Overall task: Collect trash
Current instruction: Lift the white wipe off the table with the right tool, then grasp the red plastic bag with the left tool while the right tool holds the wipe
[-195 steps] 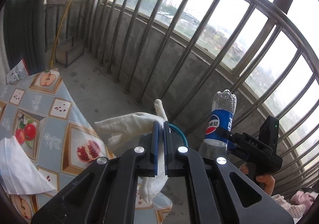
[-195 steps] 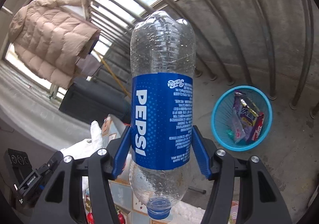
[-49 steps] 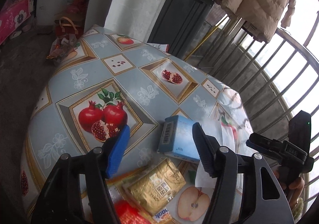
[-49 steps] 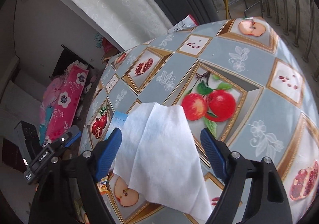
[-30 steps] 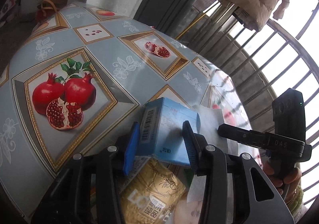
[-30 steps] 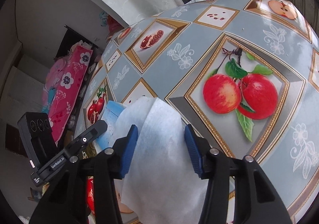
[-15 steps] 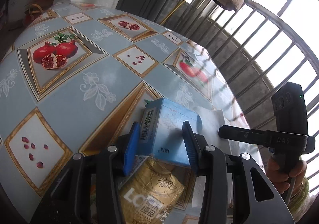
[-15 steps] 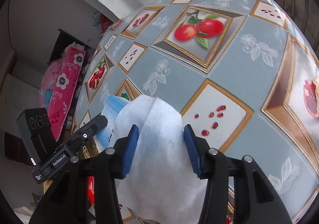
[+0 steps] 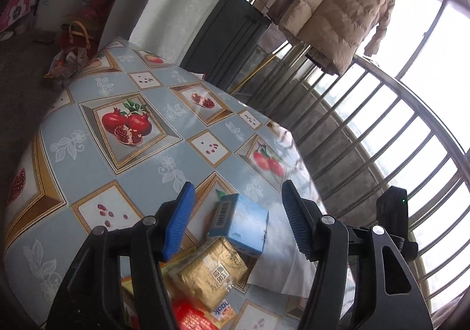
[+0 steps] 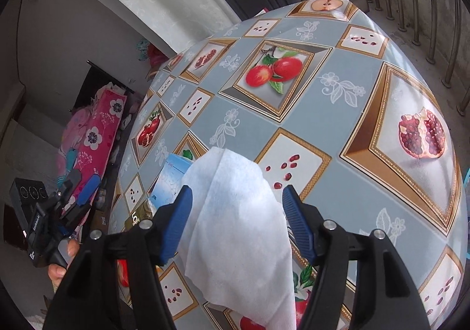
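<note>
Left wrist view: our left gripper [image 9: 235, 220] is opening, pads clear of the blue box [image 9: 242, 222] lying on the table [image 9: 88, 165]. Our right gripper [image 10: 236, 220] is spreading too, white tissue [image 10: 235, 230] loose between its pads. Likely both released.

Box [image 9: 241, 220] on table [image 9: 88, 171], tissue [image 10: 235, 230] beside, packet [image 9: 210, 274] in front
</note>
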Demonstrator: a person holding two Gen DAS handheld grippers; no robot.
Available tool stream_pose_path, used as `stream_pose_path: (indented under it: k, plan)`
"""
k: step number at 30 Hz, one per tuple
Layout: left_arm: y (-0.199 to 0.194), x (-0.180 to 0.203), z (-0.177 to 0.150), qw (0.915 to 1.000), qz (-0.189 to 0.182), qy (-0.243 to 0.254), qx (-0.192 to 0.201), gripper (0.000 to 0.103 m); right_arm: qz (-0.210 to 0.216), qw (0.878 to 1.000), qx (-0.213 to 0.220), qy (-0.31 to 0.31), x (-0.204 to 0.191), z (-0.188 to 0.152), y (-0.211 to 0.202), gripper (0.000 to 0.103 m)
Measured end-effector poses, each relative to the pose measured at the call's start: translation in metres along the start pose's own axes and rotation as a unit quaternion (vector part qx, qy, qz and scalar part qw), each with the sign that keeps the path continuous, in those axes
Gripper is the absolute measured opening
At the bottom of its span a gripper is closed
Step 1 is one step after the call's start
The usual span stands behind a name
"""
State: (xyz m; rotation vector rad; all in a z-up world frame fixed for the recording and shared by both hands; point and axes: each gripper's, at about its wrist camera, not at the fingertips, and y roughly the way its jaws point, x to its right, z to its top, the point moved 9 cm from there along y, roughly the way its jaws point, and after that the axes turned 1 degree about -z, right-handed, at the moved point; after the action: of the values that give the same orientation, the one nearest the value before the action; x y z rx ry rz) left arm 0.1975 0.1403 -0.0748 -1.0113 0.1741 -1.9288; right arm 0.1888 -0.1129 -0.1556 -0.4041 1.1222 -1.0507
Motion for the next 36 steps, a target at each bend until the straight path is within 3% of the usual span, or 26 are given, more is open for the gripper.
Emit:
stream_pose_path:
  k: [5, 14, 25, 36]
  plan:
    - [-0.007, -0.008, -0.012, 0.9993, 0.035, -0.006, -0.014, 0.059, 0.004, 1.000, 0.001, 0.004, 0.001, -0.011, -0.007, 0.062]
    - [-0.048, -0.012, -0.071, 0.9912, 0.116, 0.011, -0.063, 0.059, -0.024, 0.999, 0.003, -0.037, -0.004, -0.041, -0.029, 0.062]
    - [-0.053, -0.006, -0.138, 0.9832, 0.147, -0.008, -0.108, 0.058, -0.053, 0.996, -0.010, -0.067, -0.006, -0.093, -0.031, 0.062]
    - [-0.046, -0.013, -0.149, 0.9764, 0.176, -0.009, -0.125, 0.048, -0.070, 0.994, -0.003, -0.083, -0.007, -0.097, -0.029, 0.062]
